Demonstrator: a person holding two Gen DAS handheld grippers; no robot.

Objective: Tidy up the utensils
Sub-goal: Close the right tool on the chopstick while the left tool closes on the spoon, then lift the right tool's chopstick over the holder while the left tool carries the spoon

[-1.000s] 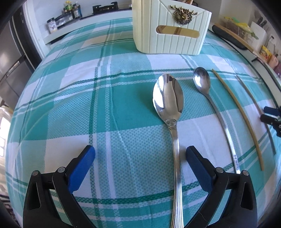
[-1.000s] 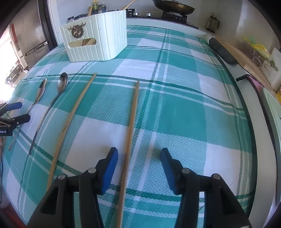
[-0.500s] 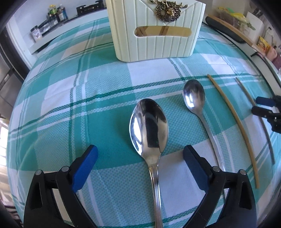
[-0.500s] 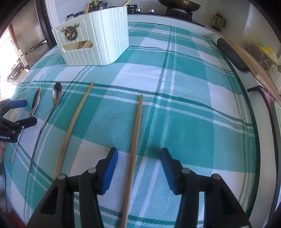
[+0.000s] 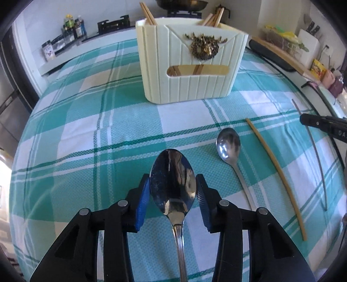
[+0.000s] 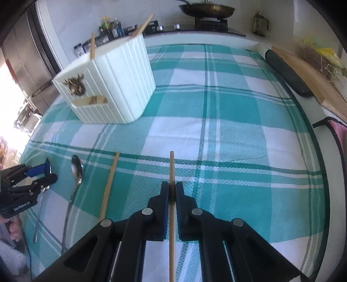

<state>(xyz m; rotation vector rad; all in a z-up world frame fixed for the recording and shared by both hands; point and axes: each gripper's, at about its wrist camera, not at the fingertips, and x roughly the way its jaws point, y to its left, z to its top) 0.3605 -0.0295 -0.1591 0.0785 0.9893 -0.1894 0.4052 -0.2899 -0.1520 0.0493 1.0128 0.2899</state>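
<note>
My left gripper (image 5: 172, 184) is shut on the bowl of a large steel spoon (image 5: 172, 184), blue pads against both its sides; it also shows in the right wrist view (image 6: 46, 171). A smaller spoon (image 5: 228, 144) lies to its right, then a wooden chopstick (image 5: 275, 173). My right gripper (image 6: 172, 188) is shut on a second wooden chopstick (image 6: 172, 164), which sticks out forward past the fingers. The cream utensil holder (image 5: 190, 65) with a brass deer emblem stands farther back and holds several chopsticks; it sits at the left in the right wrist view (image 6: 108, 86).
A teal and white plaid cloth (image 5: 86, 130) covers the table. Spice jars (image 5: 71, 28) line the far counter. A pan (image 6: 206, 8) sits on a stove behind. A dark roll (image 6: 286, 71) and a wooden board (image 6: 310, 73) lie along the right edge.
Both grippers moved forward and shut: the left closed on the large spoon's bowl, the right closed on the chopstick. The holder looks nearer in both views.
</note>
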